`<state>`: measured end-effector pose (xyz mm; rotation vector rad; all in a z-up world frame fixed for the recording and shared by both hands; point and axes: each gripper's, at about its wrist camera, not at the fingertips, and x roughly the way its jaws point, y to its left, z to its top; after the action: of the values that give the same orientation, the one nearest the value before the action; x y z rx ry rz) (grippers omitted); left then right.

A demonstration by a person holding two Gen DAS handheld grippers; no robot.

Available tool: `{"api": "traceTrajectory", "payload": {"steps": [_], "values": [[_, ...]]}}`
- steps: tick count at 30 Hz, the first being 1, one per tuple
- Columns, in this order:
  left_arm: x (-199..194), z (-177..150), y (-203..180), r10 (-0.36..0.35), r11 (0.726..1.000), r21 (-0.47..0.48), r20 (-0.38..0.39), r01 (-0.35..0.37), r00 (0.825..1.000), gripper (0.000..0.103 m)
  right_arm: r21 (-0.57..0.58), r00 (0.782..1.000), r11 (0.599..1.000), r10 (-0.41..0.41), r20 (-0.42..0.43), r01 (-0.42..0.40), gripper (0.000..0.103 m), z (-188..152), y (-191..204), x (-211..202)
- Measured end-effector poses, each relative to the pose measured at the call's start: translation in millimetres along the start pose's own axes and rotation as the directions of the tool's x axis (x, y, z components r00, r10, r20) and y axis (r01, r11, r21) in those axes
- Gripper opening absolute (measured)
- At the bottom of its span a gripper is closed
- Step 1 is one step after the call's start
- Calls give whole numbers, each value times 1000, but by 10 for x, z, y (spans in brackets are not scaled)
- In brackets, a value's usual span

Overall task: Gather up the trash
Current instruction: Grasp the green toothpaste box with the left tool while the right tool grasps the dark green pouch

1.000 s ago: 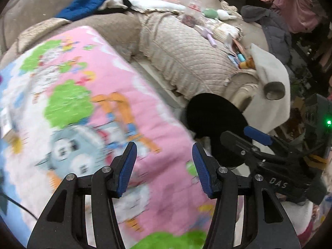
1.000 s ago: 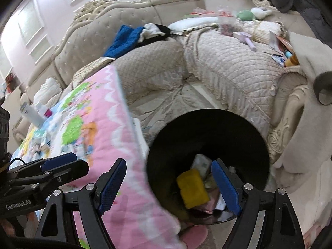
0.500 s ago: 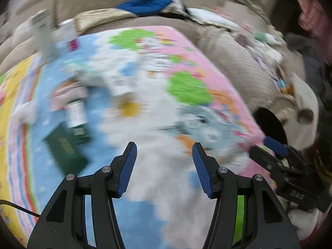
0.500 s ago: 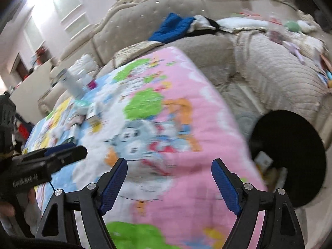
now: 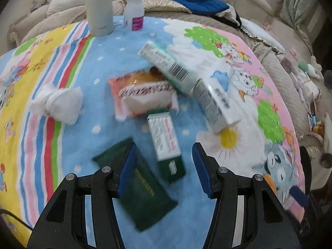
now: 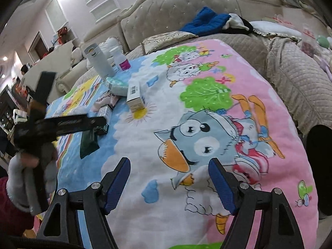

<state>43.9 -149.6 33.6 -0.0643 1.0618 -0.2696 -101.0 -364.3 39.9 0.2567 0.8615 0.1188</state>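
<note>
Trash lies scattered on the cartoon blanket ahead of our left gripper, whose fingers stand partly open with nothing between the pads. Going left to right we count one crumpled white tissue far left, one dark green packet just under the left finger, one orange snack wrapper beyond it, one green-and-white box lying in line with the gap between the fingers, and two long white cartons to the far right. One grey flask and one white bottle stand at the far edge. Our right gripper hangs over bare blanket, well apart from the trash; its fingers are open and empty and have just been closing.
</note>
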Motion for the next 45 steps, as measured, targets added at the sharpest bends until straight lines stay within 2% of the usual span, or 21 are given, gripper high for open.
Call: {"api": "traceTrajectory", "payload": {"steps": [2,4,5,7,12,16,22,27,31,33,34,37,40,45], "values": [[109,34,-39,-20,1000,14,-45,21,999,51,-2,1000,1000,0,-4,0,76,8,13,20],[180,50,-18,-1,1000,6,-60,1,998,28,-6,1000,1000,3,-6,-3,74,20,28,41],[164,42,-12,12,1000,11,-50,-11,999,25,-7,1000,1000,7,-7,-7,71,29,38,52],[102,28,50,-29,1000,-1,-51,29,998,23,-14,1000,1000,11,-9,-11,69,44,70,74],[-278,-27,214,-71,997,-13,2,71,997,22,-28,999,999,42,-25,-43,66,91,196,177],[-525,-77,446,-61,998,-22,23,62,998,22,-82,993,991,96,-67,-101,66,155,515,359],[-736,-209,847,0,999,-46,43,2,999,22,-189,977,964,159,-143,-185,66,201,1139,780],[-804,-345,1102,22,997,-69,43,-19,999,22,-254,972,949,143,-187,-188,66,300,1494,1154],[-779,-420,1167,19,997,-80,33,-16,999,22,-285,973,942,121,-198,-175,66,309,1675,1321],[-771,-439,1138,10,997,-80,32,-7,999,22,-334,982,937,40,-183,-100,52,284,1752,1349],[-769,-448,1122,4,997,-79,32,-1,999,22,-349,985,933,26,-170,-85,45,270,1765,1331],[-768,-475,1028,-16,998,-67,34,18,999,22,-337,984,937,38,-171,-95,39,276,1659,1248],[-789,-508,872,-28,999,-32,45,29,999,22,-286,987,952,66,-145,-106,39,280,1468,1032],[-769,-547,576,-61,998,7,42,61,997,22,-228,995,971,60,-84,-78,39,202,1128,660]]}}
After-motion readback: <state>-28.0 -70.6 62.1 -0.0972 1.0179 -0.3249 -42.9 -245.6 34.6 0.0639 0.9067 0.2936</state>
